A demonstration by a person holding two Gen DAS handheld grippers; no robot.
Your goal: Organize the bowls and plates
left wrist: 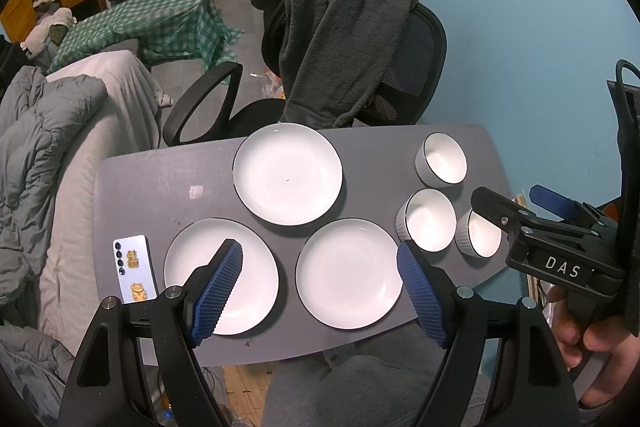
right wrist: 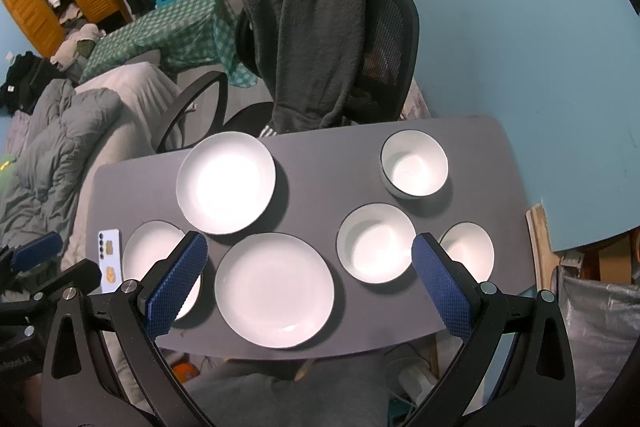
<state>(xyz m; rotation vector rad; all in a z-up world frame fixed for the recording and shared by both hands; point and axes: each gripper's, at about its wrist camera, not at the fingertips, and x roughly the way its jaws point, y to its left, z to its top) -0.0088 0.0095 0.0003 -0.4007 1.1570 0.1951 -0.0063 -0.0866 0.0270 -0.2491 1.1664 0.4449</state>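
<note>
At the desk's (right wrist: 320, 163) left edge lies a phone (left wrist: 134, 269), apart from the crockery but just beside the near-left plate (left wrist: 256, 267). That plate sits by the near edge; the far plate (left wrist: 287, 174) stands toward the far edge, and the near-middle plate (right wrist: 274, 290) lies at the near edge, the three close together but none stacked. Right of them come three bowls: the middle bowl (right wrist: 376, 243), the far bowl (right wrist: 414, 163) toward the far right corner, and the near-right bowl (right wrist: 470, 251) close to the right edge. The left tool (left wrist: 320, 263) hangs released above the near plates, jaws wide apart and holding nothing. The right tool (right wrist: 310, 267) is likewise spread and empty, above the near-middle plate and middle bowl. Nothing looks sorted yet, so the first pick is probably still ahead. The plates lie flat and are thin-rimmed, so a tool coming straight down may skid off the glaze instead of catching the rim, and a nudged plate could knock its neighbour or slide over the near edge. The near-right bowl sits so near the right edge that a clumsy push could tip it off. With both tools working close together, they may also collide.
</note>
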